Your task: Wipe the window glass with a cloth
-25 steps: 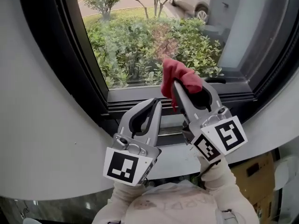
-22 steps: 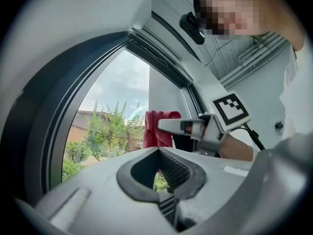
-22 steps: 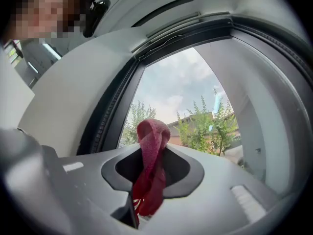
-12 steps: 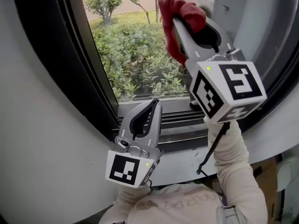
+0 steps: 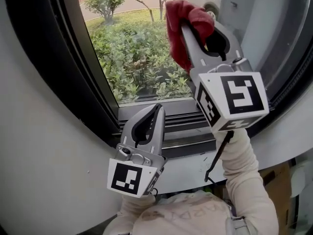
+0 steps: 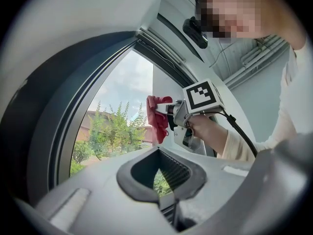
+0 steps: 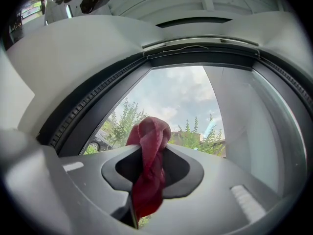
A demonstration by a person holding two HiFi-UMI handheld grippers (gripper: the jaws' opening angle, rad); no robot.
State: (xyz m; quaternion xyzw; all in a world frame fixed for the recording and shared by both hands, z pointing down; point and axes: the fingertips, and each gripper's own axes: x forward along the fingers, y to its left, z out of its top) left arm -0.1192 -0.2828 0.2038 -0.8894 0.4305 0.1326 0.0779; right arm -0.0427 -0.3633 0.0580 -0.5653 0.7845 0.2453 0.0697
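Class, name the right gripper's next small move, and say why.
Probably press the red cloth onto the window glass and begin a stroke: the right gripper is shut on it, high before the pane; whether it touches yet isn't clear.

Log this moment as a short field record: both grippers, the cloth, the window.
left gripper: jaws together, nothing between them, held low over the window track
right gripper: raised, jaws shut on the red cloth
red cloth: bunched at the jaw tips, one end hanging down, held close to the window glass; contact cannot be told
window glass: shrubs and trees visible through it
window frame: dark, to the left of the pane
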